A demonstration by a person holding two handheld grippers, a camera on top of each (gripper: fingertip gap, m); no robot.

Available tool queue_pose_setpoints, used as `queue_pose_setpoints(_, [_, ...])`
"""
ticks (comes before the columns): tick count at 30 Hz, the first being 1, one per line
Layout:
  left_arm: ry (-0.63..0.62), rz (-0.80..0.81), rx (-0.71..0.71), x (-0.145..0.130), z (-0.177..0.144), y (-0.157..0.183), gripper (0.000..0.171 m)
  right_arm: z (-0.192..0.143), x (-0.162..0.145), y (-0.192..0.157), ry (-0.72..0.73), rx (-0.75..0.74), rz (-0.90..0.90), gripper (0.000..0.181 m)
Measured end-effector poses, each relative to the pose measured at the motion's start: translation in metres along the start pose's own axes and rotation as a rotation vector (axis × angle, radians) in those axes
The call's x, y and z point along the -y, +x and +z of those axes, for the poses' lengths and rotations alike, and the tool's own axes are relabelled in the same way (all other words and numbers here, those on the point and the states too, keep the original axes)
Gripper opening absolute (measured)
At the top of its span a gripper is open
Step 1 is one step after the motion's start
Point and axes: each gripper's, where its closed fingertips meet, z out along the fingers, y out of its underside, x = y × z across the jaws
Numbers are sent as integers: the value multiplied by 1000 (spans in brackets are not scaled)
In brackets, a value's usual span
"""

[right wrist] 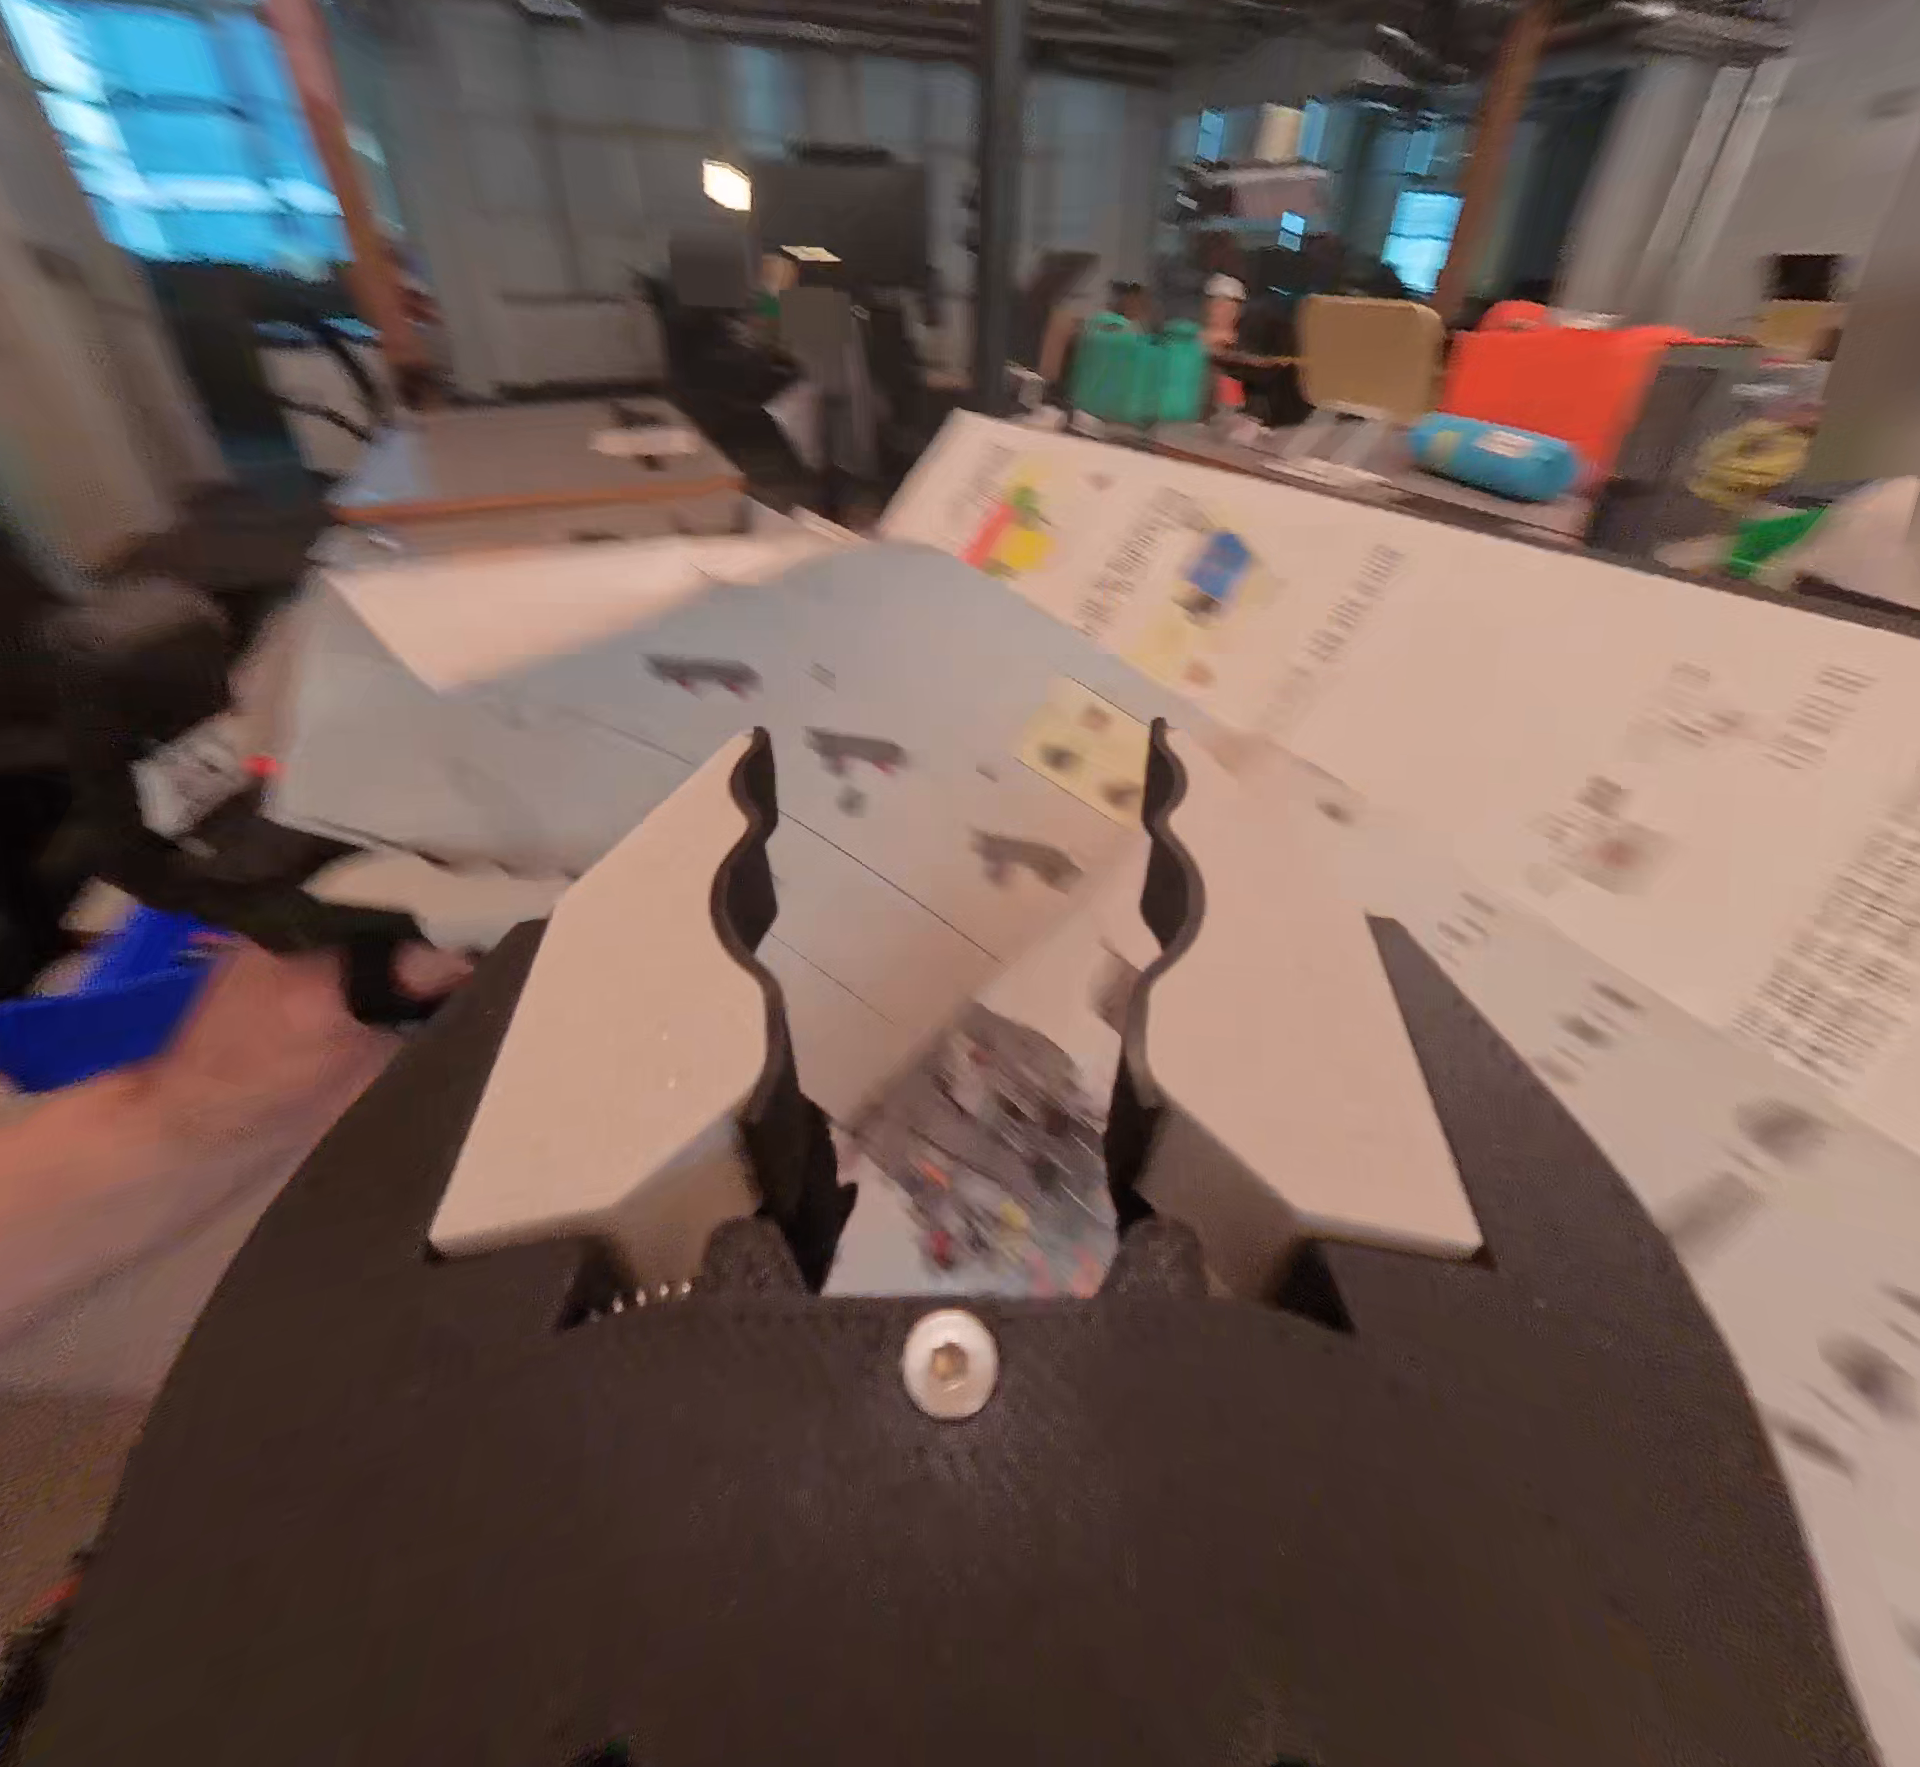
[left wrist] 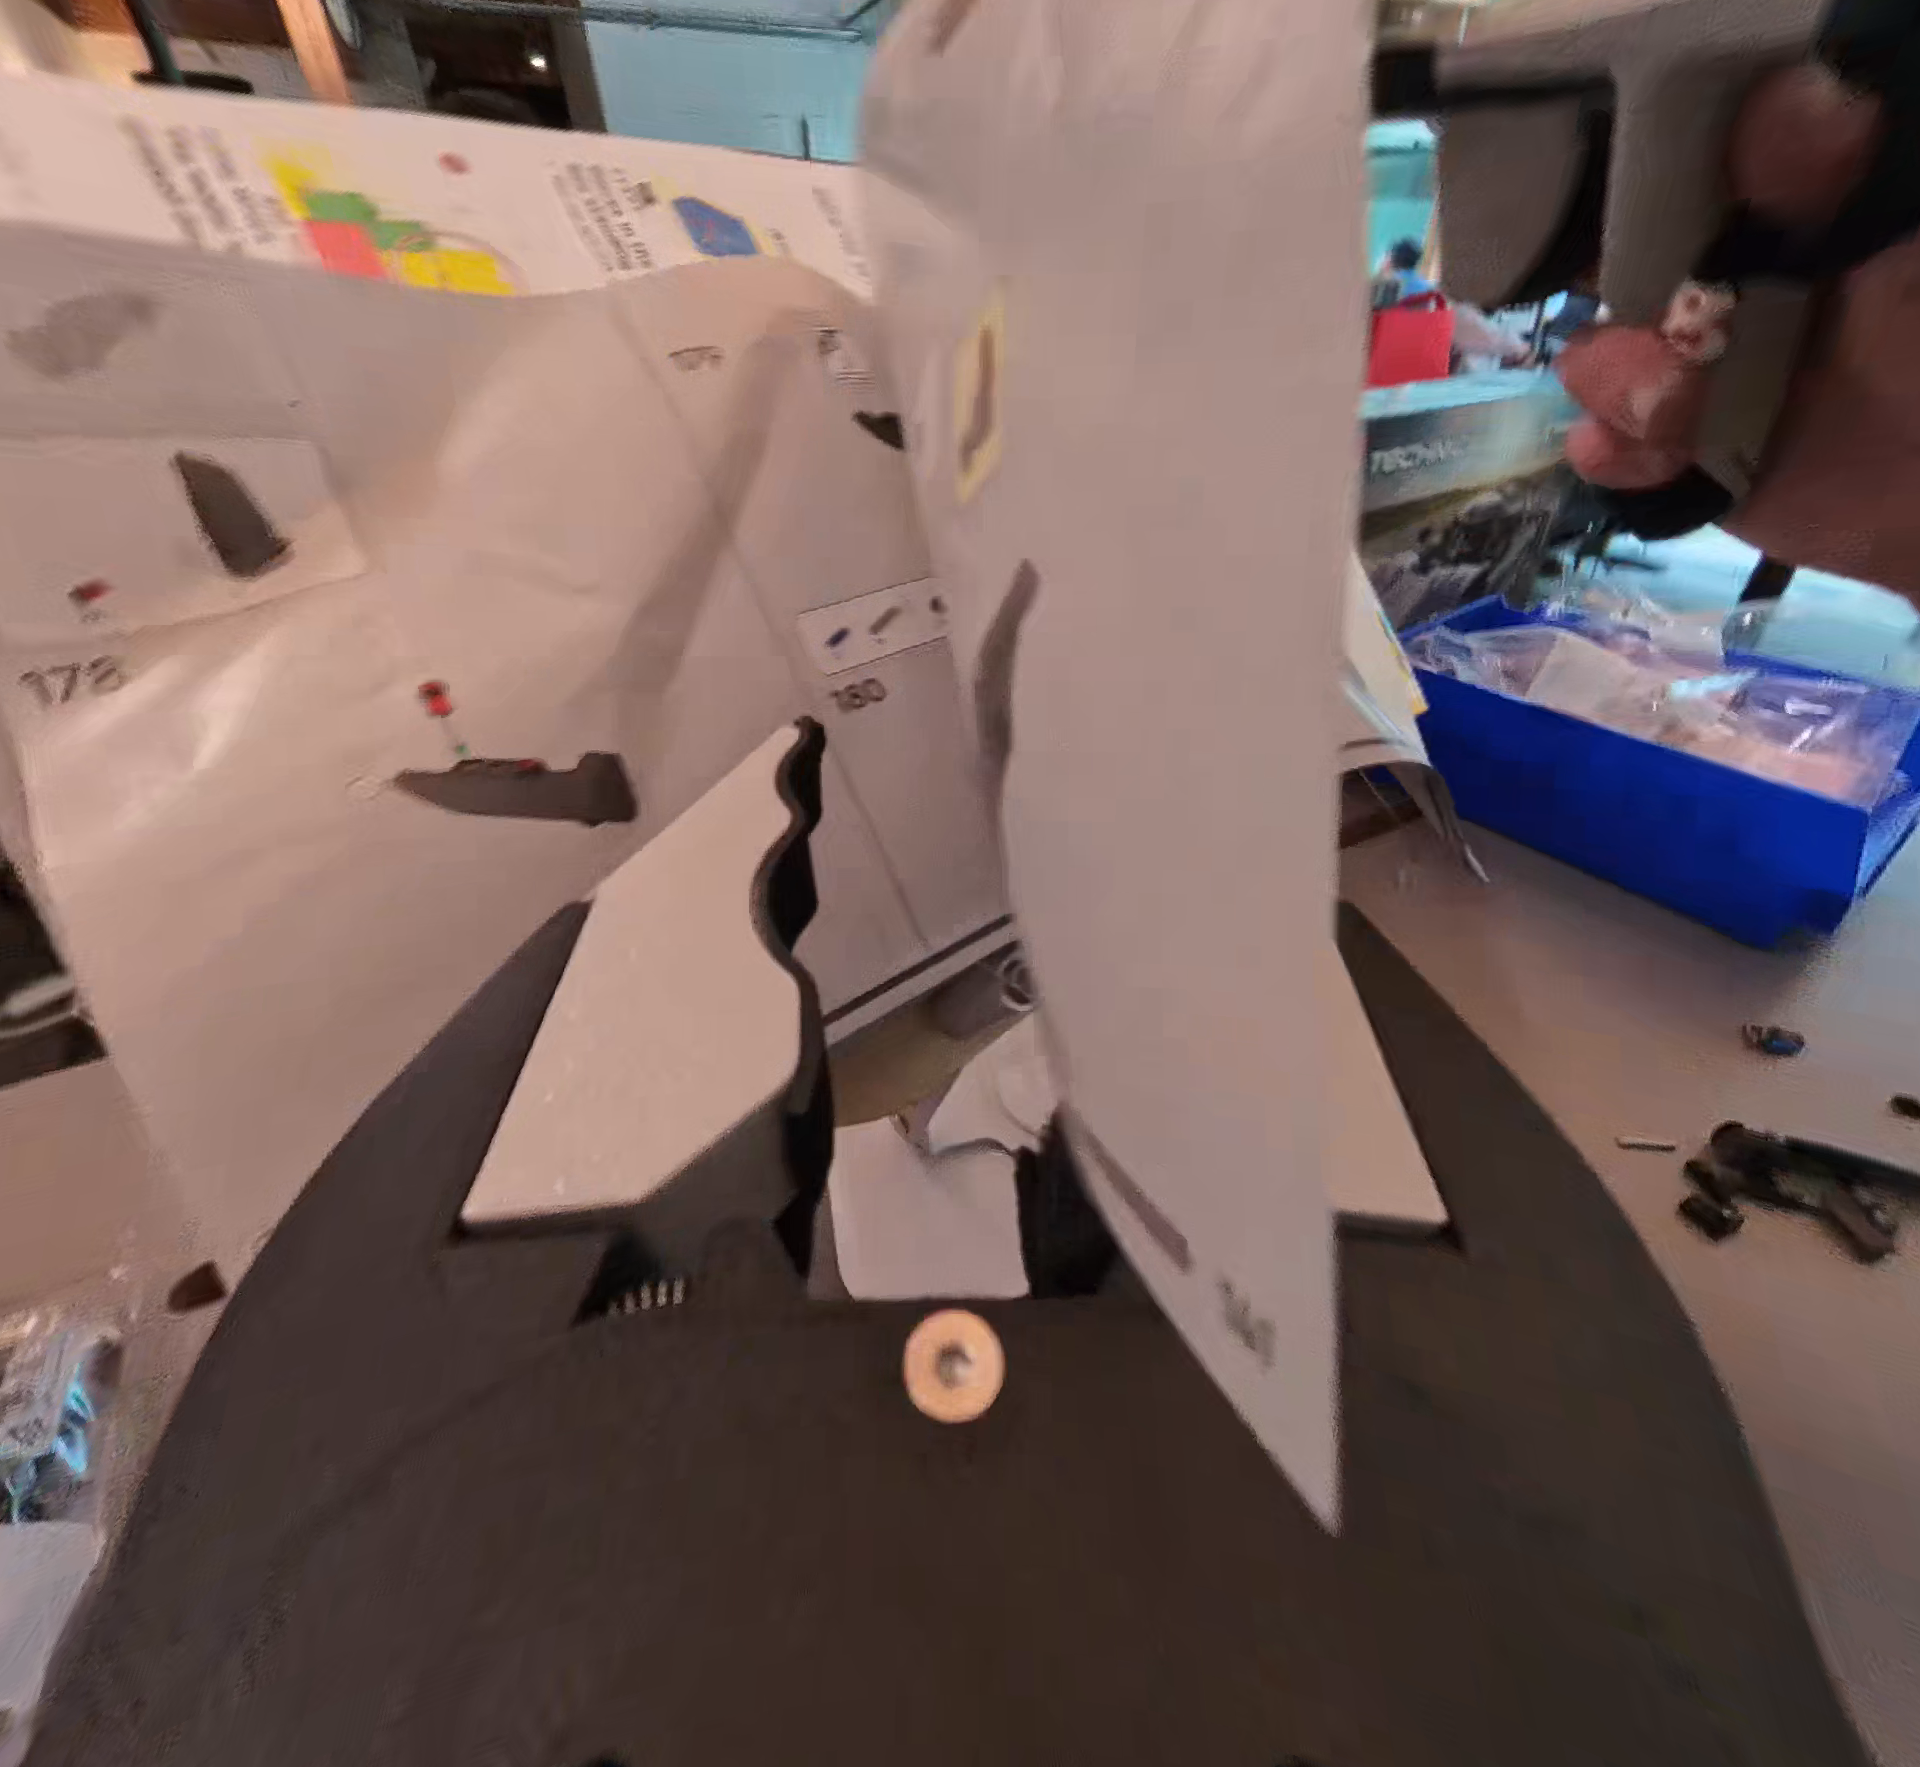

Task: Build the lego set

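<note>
- Found the left gripper (left wrist: 987, 761) with its fingers released and clamping nothing. Saw only one finger (left wrist: 665, 1011) in full, the other hidden behind a raised page of the instruction booklet (left wrist: 312, 678).
- Found the right gripper (right wrist: 956, 751) spread wide too, poised empty over the booklet's open, buckled pages (right wrist: 883, 886).
- Made out nothing sharp in either view, blurred as both were.
- Noted a pale worktop (left wrist: 1558, 1042) under it all, with a clear bag of parts (left wrist: 52, 1405) at the left gripper's near left.
- Spotted the task's own thing, a small cluster of black lego pieces (left wrist: 1787, 1187), lying loose on the worktop to the right of the left gripper, apart from both sets of fingers.
- Saw a blue bin (left wrist: 1662, 824) of clear plastic bags farther right, just beyond the booklet's edge, and the lego box (left wrist: 1455, 470) standing behind it.
- Caught a hand (left wrist: 1642, 398) above the bin, too smeared to read its grip.
- Took in, beyond, an open workshop room: wooden beams, ceiling pipes, a dark column (right wrist: 1003, 128), bright windows (right wrist: 177, 117), other desks (right wrist: 540, 470), and green (right wrist: 1138, 372) and orange (right wrist: 1538, 387) containers.
</note>
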Motion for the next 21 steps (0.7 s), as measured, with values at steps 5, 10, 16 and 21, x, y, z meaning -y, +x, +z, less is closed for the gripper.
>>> queue_pose_setpoints(5, [20, -71, 183, -5, -23, -68, 65, -57, -75, 92, -211, -363, -78, 87])
queue_pose_setpoints(10, [78, 198, 405, 40, -66, -79, 69, -77, -140, 130, -353, -488, -100, 94])
queue_pose_setpoints(16, [-28, 499, 76, 50, 5, 48, 58, -74, -158, 139, -376, -507, -146, 86])
queue_pose_setpoints(21, [-226, 667, -107, -9, 76, 105, 48, -74, -157, 139, -375, -514, -153, 78])
